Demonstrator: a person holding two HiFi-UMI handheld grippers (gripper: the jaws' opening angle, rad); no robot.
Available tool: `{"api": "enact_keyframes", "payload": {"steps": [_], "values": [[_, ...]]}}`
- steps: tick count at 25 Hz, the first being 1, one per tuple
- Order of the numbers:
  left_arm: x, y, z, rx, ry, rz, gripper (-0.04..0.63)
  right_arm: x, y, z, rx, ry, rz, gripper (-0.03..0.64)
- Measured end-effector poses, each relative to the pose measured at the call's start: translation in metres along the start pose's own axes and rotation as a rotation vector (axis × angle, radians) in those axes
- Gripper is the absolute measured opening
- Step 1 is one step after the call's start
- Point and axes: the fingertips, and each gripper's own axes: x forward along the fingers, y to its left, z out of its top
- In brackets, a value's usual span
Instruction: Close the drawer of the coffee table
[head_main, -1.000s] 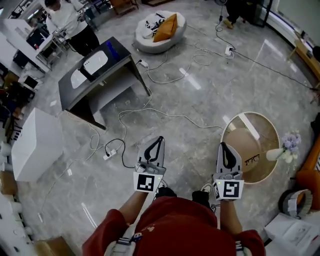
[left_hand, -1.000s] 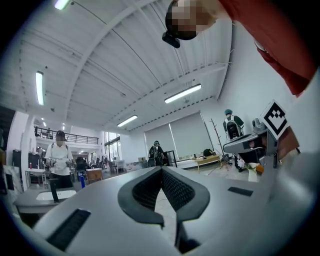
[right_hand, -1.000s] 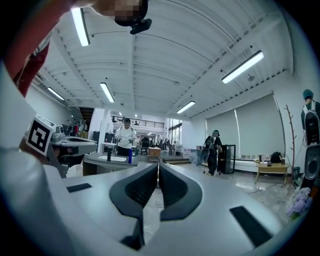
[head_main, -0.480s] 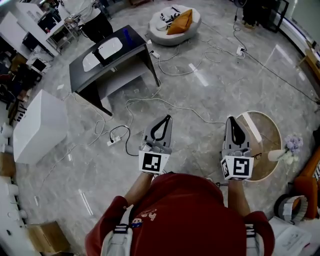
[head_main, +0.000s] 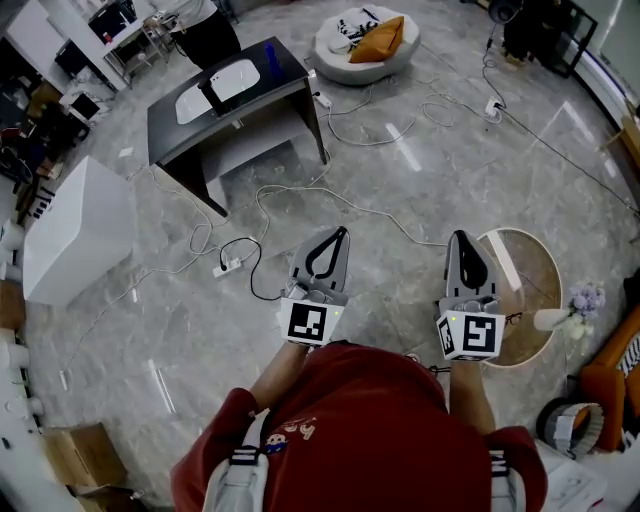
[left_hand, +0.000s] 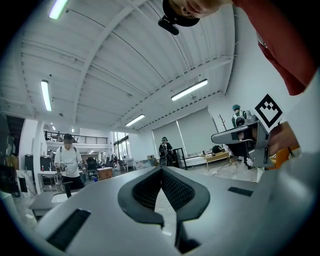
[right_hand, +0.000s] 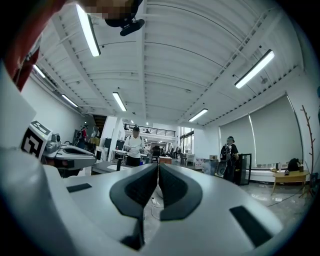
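The dark coffee table stands far off across the floor, well apart from both claws. A pale part shows under its top; it may be the drawer sticking out, but I cannot tell. It looks stiff and should slide with a flat push on the middle of its front. The left gripper and right gripper are both squeezed together, holding nothing

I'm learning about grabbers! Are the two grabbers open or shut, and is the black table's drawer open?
Left gripper: shut, empty.
Right gripper: shut, empty.
Coffee table: upright, far off; drawer state unclear from here.
Orange cushion: lying on the round white seat.
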Motion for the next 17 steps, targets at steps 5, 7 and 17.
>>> {"api": "enact_keyframes", "payload": {"steps": [5, 7, 17], "values": [[-0.007, 0.002, -0.001, 0.012, 0.007, 0.015, 0.014, -0.004, 0.003, 0.000, -0.001, 0.006, 0.009, 0.023], [-0.012, 0.004, -0.002, 0.017, 0.006, 0.020, 0.014, -0.008, 0.008, -0.001, -0.002, 0.011, 0.008, 0.025], [-0.027, 0.009, -0.002, 0.021, -0.001, 0.019, 0.014, -0.007, 0.031, -0.001, -0.009, 0.002, 0.026, 0.023]]}}
